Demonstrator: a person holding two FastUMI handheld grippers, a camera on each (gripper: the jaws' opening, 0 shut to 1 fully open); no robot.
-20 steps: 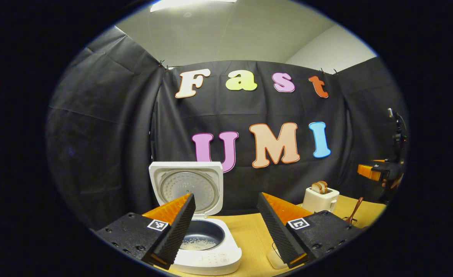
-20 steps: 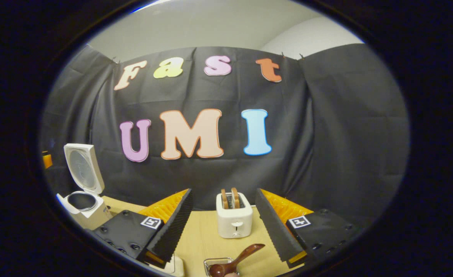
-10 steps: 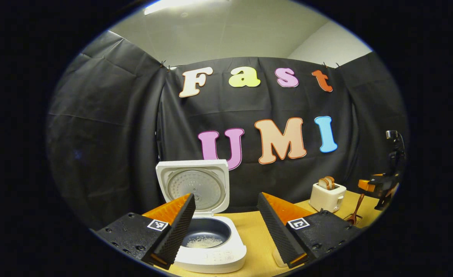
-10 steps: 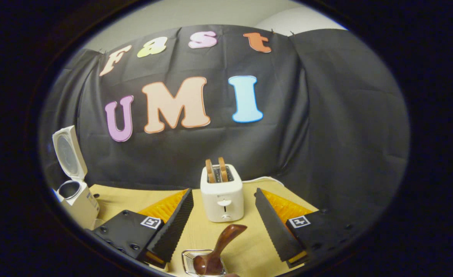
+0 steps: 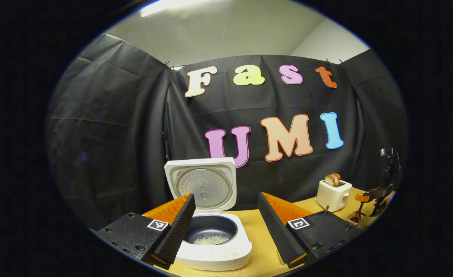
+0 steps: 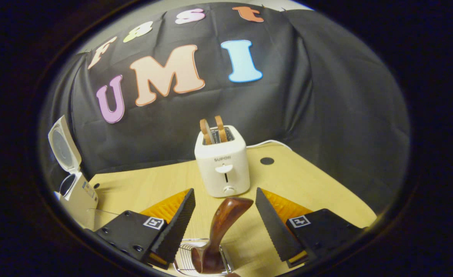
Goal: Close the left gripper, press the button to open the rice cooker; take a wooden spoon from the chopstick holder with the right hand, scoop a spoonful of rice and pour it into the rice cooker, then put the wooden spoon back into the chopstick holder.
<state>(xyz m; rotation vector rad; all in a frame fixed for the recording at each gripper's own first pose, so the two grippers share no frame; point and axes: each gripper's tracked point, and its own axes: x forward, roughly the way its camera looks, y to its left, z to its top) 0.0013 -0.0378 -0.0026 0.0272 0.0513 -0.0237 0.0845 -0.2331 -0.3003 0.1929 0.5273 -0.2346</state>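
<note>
One cooker (image 5: 211,238), one toaster (image 6: 221,163) with two bread slices (image 6: 212,130), one wooden spoon (image 6: 220,231), one wire holder (image 6: 188,259), all on a pale wooden table (image 6: 307,181). The cooker is white, lid raised upright, with a thin scatter of rice (image 5: 211,239) in its dark pot. The dark brown spoon stands tilted in the holder, handle up. The right gripper (image 6: 225,223) is spread wide, the handle between its fingers, untouched. The left gripper (image 5: 225,227) hangs before the cooker, spread wide, holding nothing.
</note>
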